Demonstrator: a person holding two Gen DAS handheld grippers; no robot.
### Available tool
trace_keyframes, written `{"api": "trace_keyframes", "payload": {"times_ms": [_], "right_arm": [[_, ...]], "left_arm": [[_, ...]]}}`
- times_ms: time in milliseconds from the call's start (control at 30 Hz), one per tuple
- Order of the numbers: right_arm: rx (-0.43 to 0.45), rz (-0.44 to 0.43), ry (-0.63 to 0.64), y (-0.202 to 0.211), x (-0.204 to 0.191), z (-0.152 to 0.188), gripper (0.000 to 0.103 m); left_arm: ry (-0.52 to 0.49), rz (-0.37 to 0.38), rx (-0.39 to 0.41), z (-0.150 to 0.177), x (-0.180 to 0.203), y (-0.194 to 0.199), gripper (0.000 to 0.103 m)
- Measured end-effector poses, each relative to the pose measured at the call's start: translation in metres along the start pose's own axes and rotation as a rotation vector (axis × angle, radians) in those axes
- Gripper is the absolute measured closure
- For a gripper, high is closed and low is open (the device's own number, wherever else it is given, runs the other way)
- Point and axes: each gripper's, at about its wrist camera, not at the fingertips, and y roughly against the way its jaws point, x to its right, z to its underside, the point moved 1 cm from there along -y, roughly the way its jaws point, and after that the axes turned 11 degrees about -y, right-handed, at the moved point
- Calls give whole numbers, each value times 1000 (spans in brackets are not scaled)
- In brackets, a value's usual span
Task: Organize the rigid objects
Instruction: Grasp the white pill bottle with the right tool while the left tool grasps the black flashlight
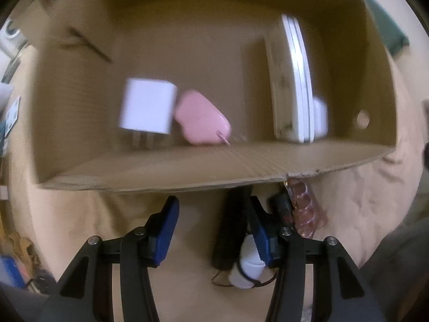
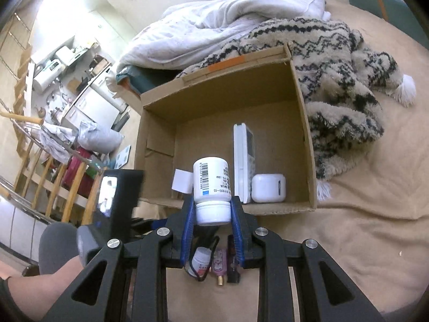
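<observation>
Left wrist view: motion blur throughout, edges soft. Left gripper (image 1: 214, 228) pointing down, jaws part open, nothing pressed between them. Under the right-hand finger, partly hidden: black bar (image 1: 230, 230), white bottle (image 1: 248, 271), pink packet (image 1: 305, 209) cut off by the cardboard box (image 1: 214, 169) wall. Inside the box, four things: white charger (image 1: 147, 107), pink plug (image 1: 201, 120), flat remote (image 1: 295, 80) on edge, white case (image 1: 320, 116) half hidden behind it.

Right wrist view: right gripper (image 2: 213, 214) with jaws narrow, clamped on the cap of a white pill bottle (image 2: 211, 179), held above the box's near wall. Pink plug hidden here. Patterned blanket (image 2: 340, 80) and white duvet (image 2: 228, 13) on the bed (image 2: 362, 228), seen only here.
</observation>
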Motion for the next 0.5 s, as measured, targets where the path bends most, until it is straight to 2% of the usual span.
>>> {"api": "trace_keyframes", "payload": {"times_ms": [100,233,267,300,333,500], "right_arm": [[-12,3,-14,-1,2,0,76],[-24,7,-17,-3,3,1,76],[-29,7,-17,-4,3,2,76],[-33,9,-18,-4,2,2,76],[-36,13,-16,-6,2,2,76],[-46,25,-3,-9,1,2,76]], "left_arm": [[-8,-10,-50,-2,5,-16,56],[-51,-47,-46,-2,11,-21,59],[-60,-46,-45,-1,12,-20,65],[-65,-40,-45,0,12,-20,79],[-67,-34,-46,1,11,-18,85],[-41,-33,-35,8,-2,-13,85]]}}
